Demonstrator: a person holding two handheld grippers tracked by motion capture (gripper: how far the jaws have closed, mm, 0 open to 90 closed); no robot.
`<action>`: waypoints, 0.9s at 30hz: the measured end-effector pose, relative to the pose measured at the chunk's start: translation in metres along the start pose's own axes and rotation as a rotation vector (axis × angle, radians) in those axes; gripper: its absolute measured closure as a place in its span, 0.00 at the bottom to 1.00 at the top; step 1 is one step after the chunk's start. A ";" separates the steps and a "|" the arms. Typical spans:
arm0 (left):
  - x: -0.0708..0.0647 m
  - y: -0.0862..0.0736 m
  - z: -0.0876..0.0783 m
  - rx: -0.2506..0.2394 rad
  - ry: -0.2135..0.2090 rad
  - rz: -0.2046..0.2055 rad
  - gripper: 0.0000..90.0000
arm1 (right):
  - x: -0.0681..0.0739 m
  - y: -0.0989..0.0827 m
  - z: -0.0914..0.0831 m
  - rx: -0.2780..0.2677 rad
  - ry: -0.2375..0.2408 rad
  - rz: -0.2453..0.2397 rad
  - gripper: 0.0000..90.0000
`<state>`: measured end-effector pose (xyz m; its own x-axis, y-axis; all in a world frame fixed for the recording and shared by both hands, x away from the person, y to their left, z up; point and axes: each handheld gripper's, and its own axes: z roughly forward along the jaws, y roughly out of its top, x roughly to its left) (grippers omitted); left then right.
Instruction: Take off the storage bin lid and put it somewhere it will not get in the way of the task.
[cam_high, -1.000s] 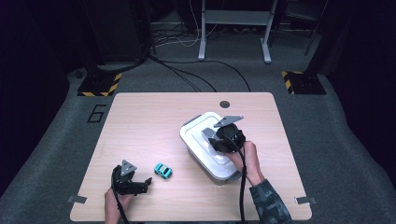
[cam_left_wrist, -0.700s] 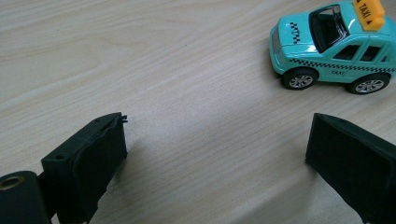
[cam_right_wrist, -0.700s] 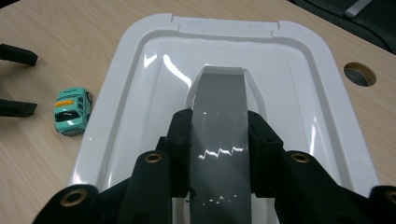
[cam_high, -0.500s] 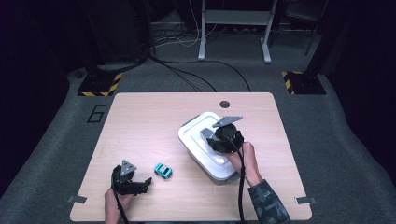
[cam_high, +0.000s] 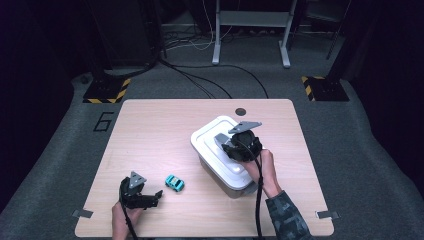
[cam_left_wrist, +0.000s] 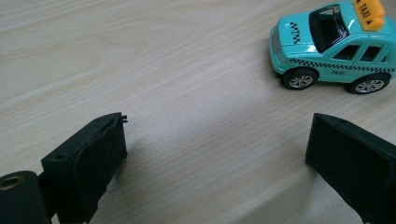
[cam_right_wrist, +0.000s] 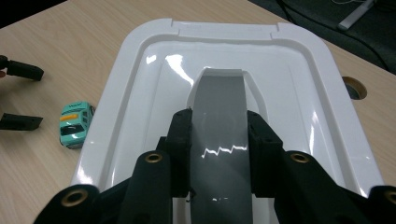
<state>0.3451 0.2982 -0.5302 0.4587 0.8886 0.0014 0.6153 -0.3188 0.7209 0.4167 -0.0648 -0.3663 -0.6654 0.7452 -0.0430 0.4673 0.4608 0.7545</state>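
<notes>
Right gripper (cam_right_wrist: 219, 154) clamped on grey lid handle (cam_right_wrist: 219, 116); white plastic box (cam_high: 210, 137) nudged, ready for lifting.
Left gripper (cam_left_wrist: 215, 154) gapes wide, empty, beside turquoise toy taxi (cam_left_wrist: 334, 44).

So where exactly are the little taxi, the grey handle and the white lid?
toy taxi (cam_left_wrist: 334, 44), left gripper view, on its teal side door.
grey handle (cam_right_wrist: 219, 112), right gripper view, on its bare strip above the jaws.
white lid (cam_right_wrist: 299, 88), right gripper view, on its glossy top right of the handle.

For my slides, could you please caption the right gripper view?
Right gripper shut on the grey handle of the white box lid, teal toy taxi beside it.
</notes>
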 end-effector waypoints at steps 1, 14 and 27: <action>0.000 0.000 0.000 0.001 0.000 0.001 0.05 | 0.000 0.001 -0.001 -0.004 0.001 0.005 0.74; 0.001 0.000 0.000 0.007 0.000 0.014 0.05 | -0.010 0.010 -0.020 -0.039 -0.018 -0.015 0.74; 0.001 0.000 0.000 0.007 0.000 0.012 0.05 | -0.026 0.011 -0.043 -0.083 -0.061 0.002 0.74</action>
<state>0.3455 0.2992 -0.5297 0.4663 0.8846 0.0101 0.6141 -0.3319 0.7160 0.4144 -0.0996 -0.3288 -0.6270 0.7749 -0.0793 0.4167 0.4197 0.8064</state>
